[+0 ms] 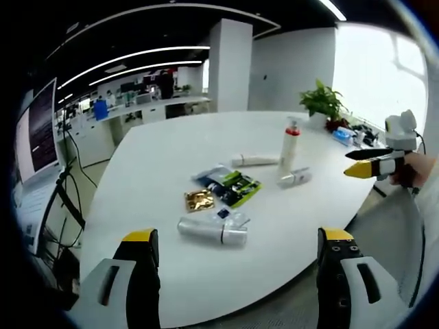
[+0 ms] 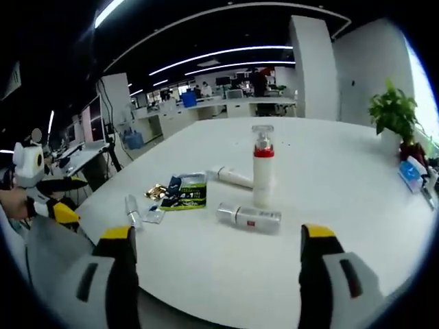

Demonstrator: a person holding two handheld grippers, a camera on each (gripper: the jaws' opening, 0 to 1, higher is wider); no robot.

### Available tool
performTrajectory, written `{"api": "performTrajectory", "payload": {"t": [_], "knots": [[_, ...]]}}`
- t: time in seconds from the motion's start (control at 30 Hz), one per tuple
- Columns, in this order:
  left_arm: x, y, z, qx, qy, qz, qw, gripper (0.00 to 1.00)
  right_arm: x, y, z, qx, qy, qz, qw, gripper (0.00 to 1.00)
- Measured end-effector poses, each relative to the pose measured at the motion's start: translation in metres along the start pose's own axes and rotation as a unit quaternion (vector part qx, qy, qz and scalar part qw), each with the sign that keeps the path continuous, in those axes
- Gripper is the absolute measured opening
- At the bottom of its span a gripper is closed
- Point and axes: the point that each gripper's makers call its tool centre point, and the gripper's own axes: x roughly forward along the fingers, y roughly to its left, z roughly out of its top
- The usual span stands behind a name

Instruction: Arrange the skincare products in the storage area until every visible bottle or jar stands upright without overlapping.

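Left gripper (image 1: 236,257) spread wide, empty, jaws rising at 7 and 5 o'clock over the near edge of the white table (image 1: 171,147). Just beyond the jaws, a silver bottle (image 1: 212,231) lying flat, a small clear sachet (image 1: 236,217) touching it. Further toward 12 o'clock, a gold foil packet (image 1: 199,199) beside a dark green-and-blue sachet (image 1: 230,185). Past those, a white tube (image 1: 255,160) lying down, a red-collared pump bottle (image 1: 290,146) upright, a small capped bottle (image 1: 295,178) on its side at its foot. Potted plant (image 1: 322,103) at 1 o'clock.

Right gripper (image 2: 216,257) likewise spread and empty, seen at 3 o'clock in the left gripper view, held in a hand (image 1: 415,170).
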Motion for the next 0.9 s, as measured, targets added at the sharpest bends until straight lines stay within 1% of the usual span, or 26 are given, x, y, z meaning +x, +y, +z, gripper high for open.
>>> {"api": "performTrajectory", "payload": {"t": [0.13,0.27,0.47,0.63,0.9], "knots": [[0.000,0.000,0.000,0.001,0.001,0.000,1.0000,0.94,0.000,-0.002,-0.004,0.007,0.007,-0.004,0.9999,1.00],[0.000,0.000,0.000,0.001,0.001,0.001,1.0000,0.94,0.001,-0.002,-0.005,0.001,0.008,-0.002,1.0000,1.00],[0.000,0.000,0.000,0.001,0.001,0.003,1.0000,0.94,0.001,-0.004,-0.006,0.017,0.011,-0.003,0.9998,1.00],[0.000,0.001,0.000,-0.001,0.000,0.005,1.0000,0.94,0.002,-0.002,-0.008,0.012,0.018,0.000,0.9998,0.99],[0.000,0.001,-0.001,0.002,0.003,0.004,1.0000,0.94,0.003,-0.002,-0.011,0.016,0.025,0.002,0.9996,0.98]]}}
